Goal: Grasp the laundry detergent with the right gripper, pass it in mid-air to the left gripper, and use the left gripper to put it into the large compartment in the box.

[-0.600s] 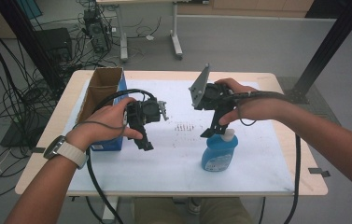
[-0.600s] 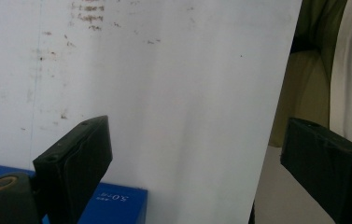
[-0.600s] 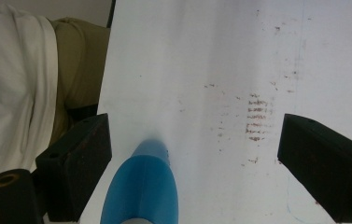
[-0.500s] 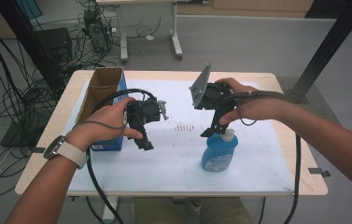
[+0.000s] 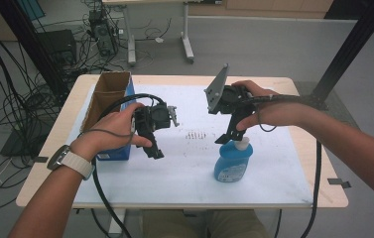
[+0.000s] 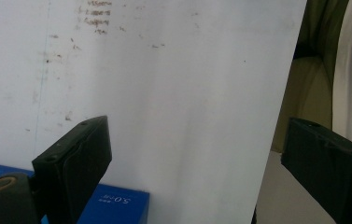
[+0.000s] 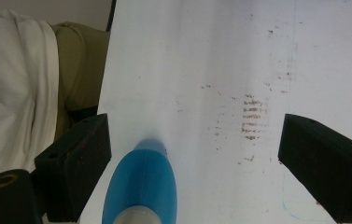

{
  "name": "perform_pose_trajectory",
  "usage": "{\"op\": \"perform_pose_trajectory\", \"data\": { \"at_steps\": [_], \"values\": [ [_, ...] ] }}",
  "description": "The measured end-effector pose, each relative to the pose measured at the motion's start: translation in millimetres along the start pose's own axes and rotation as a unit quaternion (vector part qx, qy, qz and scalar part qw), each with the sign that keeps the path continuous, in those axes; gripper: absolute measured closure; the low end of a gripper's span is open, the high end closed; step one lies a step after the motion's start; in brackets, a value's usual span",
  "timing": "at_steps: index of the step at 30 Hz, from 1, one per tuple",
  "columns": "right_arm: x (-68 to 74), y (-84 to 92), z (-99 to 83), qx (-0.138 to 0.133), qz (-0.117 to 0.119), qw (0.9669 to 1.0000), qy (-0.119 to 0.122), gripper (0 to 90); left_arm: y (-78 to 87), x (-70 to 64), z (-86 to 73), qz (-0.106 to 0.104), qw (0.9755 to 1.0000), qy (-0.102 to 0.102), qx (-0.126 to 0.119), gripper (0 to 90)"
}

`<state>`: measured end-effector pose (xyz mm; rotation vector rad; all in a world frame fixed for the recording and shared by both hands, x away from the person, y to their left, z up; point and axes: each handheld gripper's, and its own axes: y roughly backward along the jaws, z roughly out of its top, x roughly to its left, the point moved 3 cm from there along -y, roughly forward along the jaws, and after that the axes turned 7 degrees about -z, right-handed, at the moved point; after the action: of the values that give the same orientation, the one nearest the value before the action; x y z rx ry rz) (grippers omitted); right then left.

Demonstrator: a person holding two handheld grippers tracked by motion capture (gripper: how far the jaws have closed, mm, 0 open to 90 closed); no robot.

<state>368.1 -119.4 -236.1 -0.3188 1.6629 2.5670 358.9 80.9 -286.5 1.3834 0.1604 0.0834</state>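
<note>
The right tongs hang released, jaws spread wide, directly over a blue bottle that stands upright on the white sheet covering the worktop. In the right gripper view the bottle's blue shoulder and pale cap rise between the two black jaws, closer to the left-hand jaw and touching neither. Beyond the bottle in that view, a patch of brown smudges marks the sheet between the jaws. The person's right hand grips the tool from above, with the grey three-cornered plate tilted up at its far side.

The left tongs are likewise released, jaws far apart with nothing between them but bare white sheet, as the left gripper view shows. The left hand holds them just above the sheet, well apart from the right tongs and the bottle. Just beside the left tongs, on the outer side, lies a blue box, whose printed edge shows under the near jaw in the left gripper view. An open cardboard box stands behind the blue box, farther from the person.
</note>
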Motion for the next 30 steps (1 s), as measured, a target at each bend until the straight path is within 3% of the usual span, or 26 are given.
{"op": "perform_pose_trajectory", "data": {
  "at_steps": [30],
  "values": [
    [12.1,15.6,-30.1,-0.035,-0.007,0.9993,-0.006,4.9,-1.4,-0.5,6.0,0.008,0.9999,-0.001,-0.008,8.8]
  ]
}}
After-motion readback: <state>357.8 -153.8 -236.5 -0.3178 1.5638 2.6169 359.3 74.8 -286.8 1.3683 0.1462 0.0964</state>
